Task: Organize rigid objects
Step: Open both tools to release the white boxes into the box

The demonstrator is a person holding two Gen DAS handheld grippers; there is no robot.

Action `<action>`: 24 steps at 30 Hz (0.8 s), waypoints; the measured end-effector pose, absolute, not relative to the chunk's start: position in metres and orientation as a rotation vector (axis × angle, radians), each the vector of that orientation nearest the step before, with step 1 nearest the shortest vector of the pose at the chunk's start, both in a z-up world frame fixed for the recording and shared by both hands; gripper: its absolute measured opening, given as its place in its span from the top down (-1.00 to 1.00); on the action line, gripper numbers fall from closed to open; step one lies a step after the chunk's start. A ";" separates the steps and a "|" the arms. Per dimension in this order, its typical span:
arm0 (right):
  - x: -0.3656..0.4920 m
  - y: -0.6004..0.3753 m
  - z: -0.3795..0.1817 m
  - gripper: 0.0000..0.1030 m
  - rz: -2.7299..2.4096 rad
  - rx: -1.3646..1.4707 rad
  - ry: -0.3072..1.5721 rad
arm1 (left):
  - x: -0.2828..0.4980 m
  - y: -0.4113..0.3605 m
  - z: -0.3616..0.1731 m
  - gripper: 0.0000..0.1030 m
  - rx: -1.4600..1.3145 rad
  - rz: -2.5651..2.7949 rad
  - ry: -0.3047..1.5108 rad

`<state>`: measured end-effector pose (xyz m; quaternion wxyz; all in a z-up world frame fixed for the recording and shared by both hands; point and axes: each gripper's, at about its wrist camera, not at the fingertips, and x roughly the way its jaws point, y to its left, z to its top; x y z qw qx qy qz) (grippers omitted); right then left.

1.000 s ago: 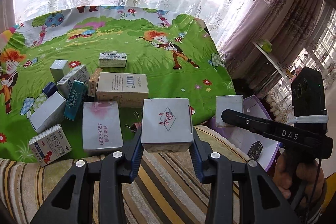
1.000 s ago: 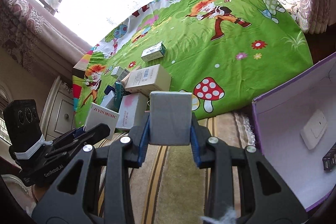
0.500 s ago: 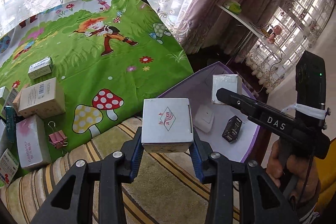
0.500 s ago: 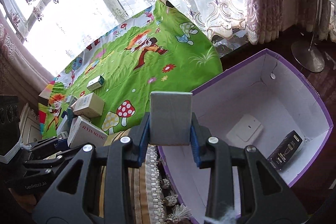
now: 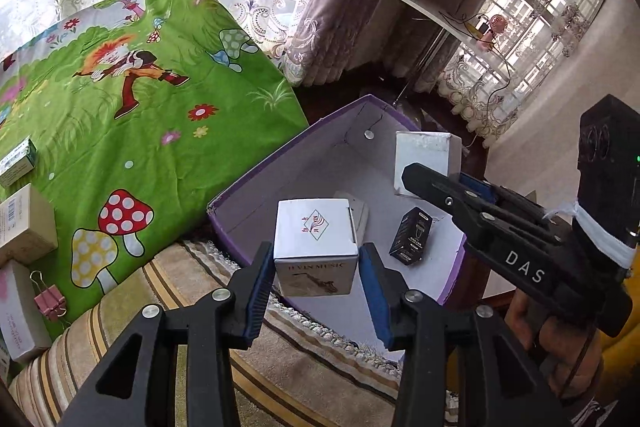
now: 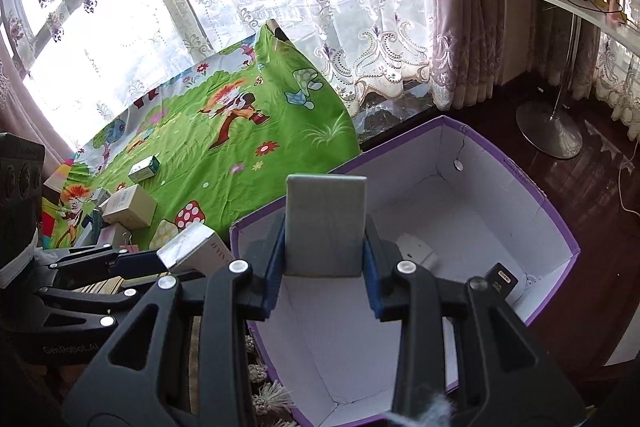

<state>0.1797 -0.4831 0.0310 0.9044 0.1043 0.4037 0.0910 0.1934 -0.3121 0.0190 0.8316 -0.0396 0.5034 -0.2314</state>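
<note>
Both my hands have swung away from the green cartoon-print cloth (image 5: 160,115) and its pile of cartons, and are now over the open purple cardboard box with the white inside (image 6: 480,227).

My left gripper (image 5: 316,287) has just been opening. A second ago its fingers clamped the white cube carton with the red diamond logo (image 5: 314,235); now the blue pads (image 5: 374,301) stand clear of it on both sides, the carton still between them above the box's near wall.

The grey flat carton (image 6: 326,225) in my right gripper (image 6: 324,279) has moved from above the striped rug to above the box floor.
</note>
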 end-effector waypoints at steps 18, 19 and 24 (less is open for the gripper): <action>0.170 -0.438 0.052 -0.52 0.332 0.129 0.803 | 0.142 -0.258 0.072 -0.53 0.008 -0.294 0.751; 0.169 -0.433 0.053 -0.52 0.333 0.115 0.801 | 0.140 -0.253 0.073 -0.53 0.008 -0.287 0.756; 0.164 -0.411 0.058 -0.52 0.382 0.069 0.796 | 0.133 -0.218 0.067 -0.61 -0.008 -0.242 0.828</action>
